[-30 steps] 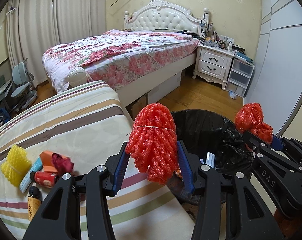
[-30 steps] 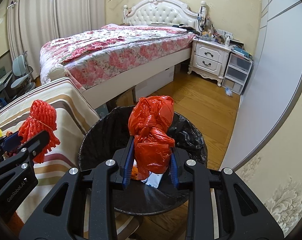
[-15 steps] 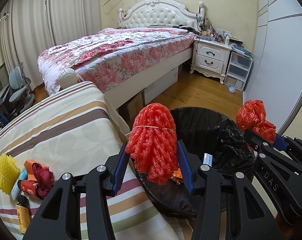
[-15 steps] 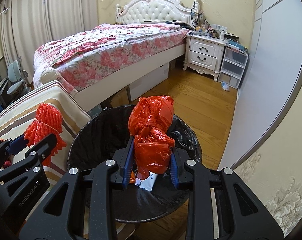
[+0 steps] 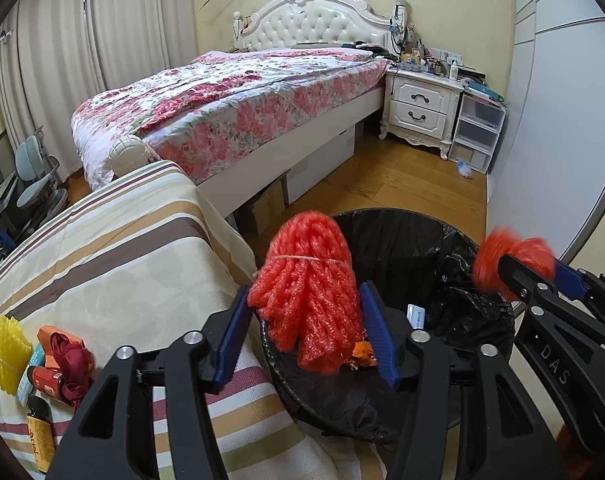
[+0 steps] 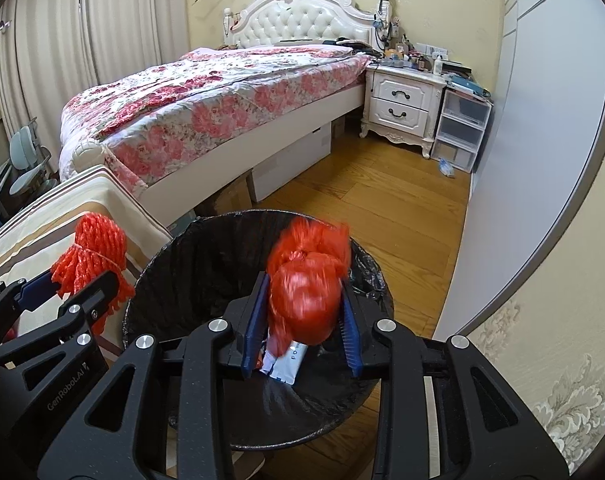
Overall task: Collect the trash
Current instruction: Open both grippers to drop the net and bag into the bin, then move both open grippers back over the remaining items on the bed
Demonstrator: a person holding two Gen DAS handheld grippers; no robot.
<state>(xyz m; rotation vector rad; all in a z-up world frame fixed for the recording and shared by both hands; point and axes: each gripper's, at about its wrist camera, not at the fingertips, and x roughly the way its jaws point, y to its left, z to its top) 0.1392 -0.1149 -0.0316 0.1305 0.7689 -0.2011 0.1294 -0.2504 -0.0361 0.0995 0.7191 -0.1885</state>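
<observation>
Loosened since a moment ago, the right hand-held gripper [image 6: 301, 330] gapes, its blurred red bag [image 6: 304, 280] dropping over the bin [image 6: 206, 256]; the left hand-held gripper [image 5: 308, 330] grips red foam netting [image 5: 308, 288].

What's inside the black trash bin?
Inside the black trash bin lie a white and blue packet and an orange wrapper. The red plastic bag and the right gripper hide the rest.

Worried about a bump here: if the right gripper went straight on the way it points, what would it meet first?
Probably the black-lined trash bin. The right gripper points down into its mouth, so the red plastic bag between its fingers would likely reach the white packet inside first, though depth is unclear.
</observation>
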